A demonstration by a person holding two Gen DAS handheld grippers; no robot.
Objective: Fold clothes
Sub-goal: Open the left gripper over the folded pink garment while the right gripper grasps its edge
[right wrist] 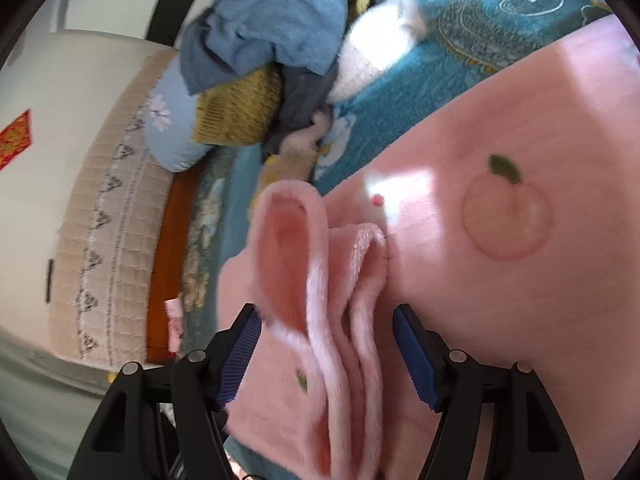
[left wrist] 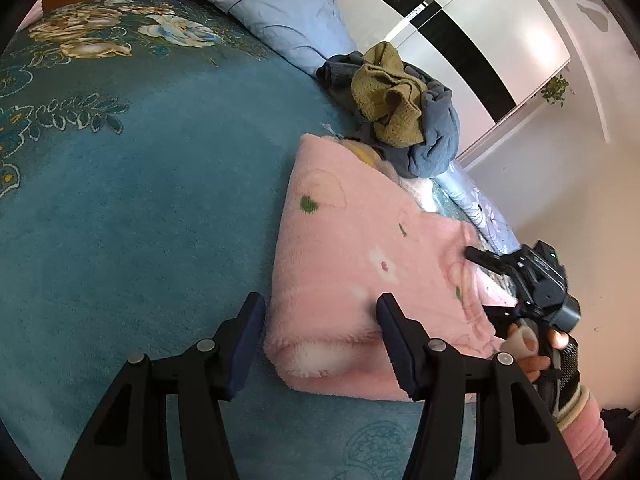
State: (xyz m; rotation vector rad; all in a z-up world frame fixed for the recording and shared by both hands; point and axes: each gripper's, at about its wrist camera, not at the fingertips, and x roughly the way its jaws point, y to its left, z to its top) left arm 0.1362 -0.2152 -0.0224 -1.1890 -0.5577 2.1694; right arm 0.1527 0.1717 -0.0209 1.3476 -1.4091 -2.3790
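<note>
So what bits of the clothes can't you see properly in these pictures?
- Pile of clothes: left wrist view, the olive knit covers what lies under it.
- Pink fleece garment: right wrist view, cut off by the lens edge and blurred.
- Right gripper: left wrist view, too small and blurred to read its fingers.

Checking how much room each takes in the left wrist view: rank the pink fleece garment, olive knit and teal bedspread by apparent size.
1. teal bedspread
2. pink fleece garment, though nearness to the camera enlarges it
3. olive knit
</note>
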